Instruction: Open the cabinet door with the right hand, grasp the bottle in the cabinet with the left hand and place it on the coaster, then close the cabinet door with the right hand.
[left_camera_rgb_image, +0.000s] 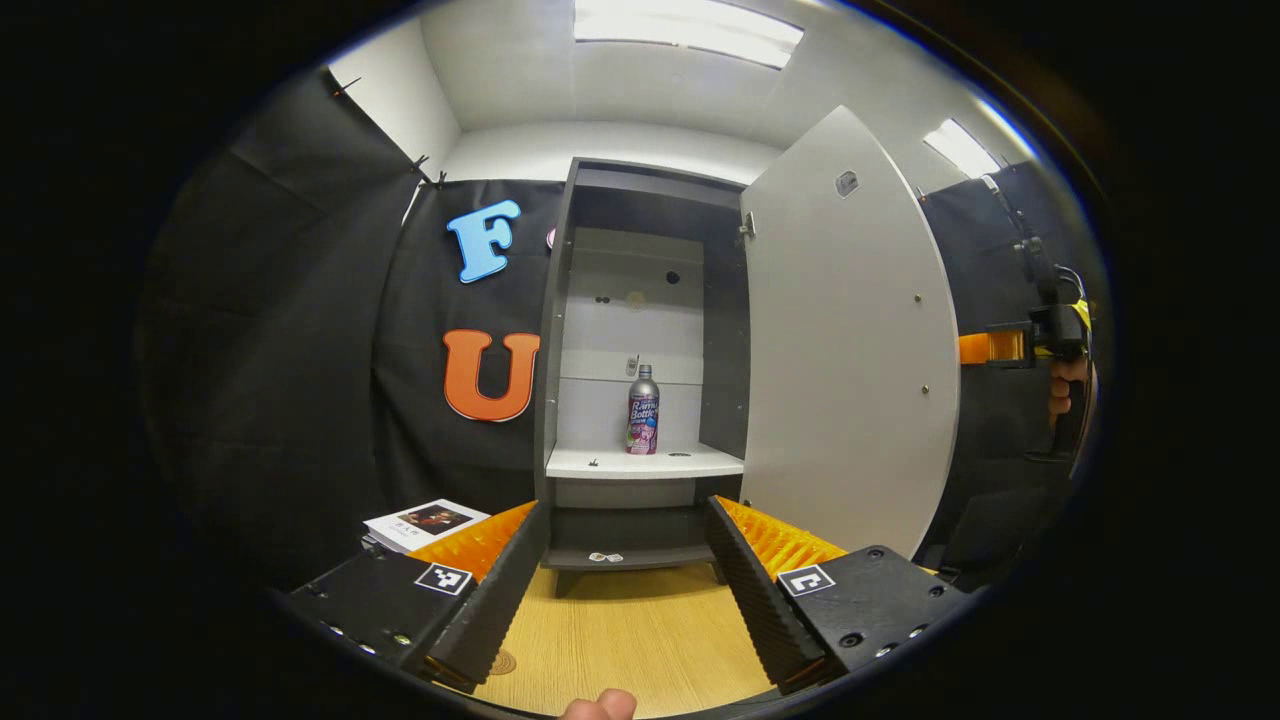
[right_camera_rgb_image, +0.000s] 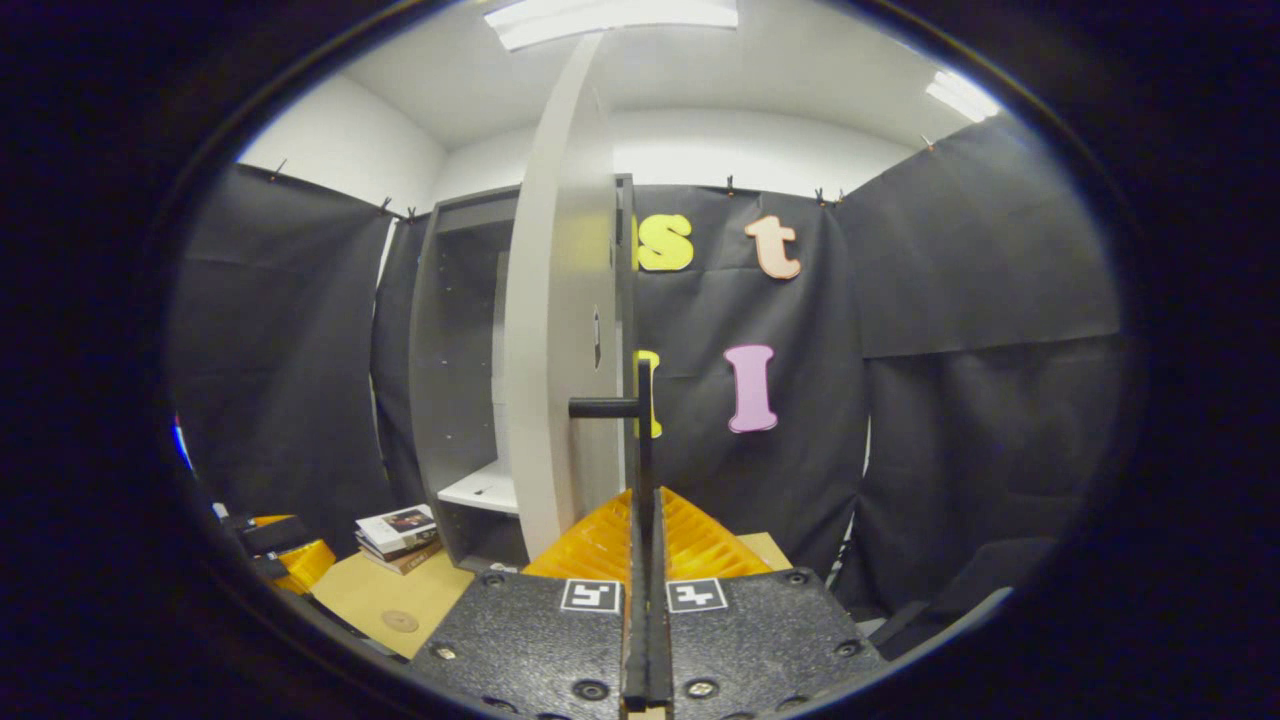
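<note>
The grey cabinet (left_camera_rgb_image: 560, 330) stands with its door (left_camera_rgb_image: 850, 340) swung wide to the right. Upright on its white shelf (left_camera_rgb_image: 640, 462) is a silver bottle (left_camera_rgb_image: 643, 410) with a purple label. My left gripper (left_camera_rgb_image: 630, 510) is open in front of the cabinet, short of the bottle and below the shelf, with nothing between its fingers. In the right gripper view my right gripper (right_camera_rgb_image: 645, 495) is shut on the door's black handle (right_camera_rgb_image: 644, 420), beside the door's edge (right_camera_rgb_image: 560, 380). The round coaster (left_camera_rgb_image: 500, 661) lies on the wooden table near my left finger, also visible (right_camera_rgb_image: 400, 620).
A stack of books (left_camera_rgb_image: 425, 522) lies on the table (left_camera_rgb_image: 620, 640) left of the cabinet. At the door's far side a hand holds the right gripper (left_camera_rgb_image: 1040, 340). In the right gripper view the left gripper (right_camera_rgb_image: 275, 545) sits low at the left.
</note>
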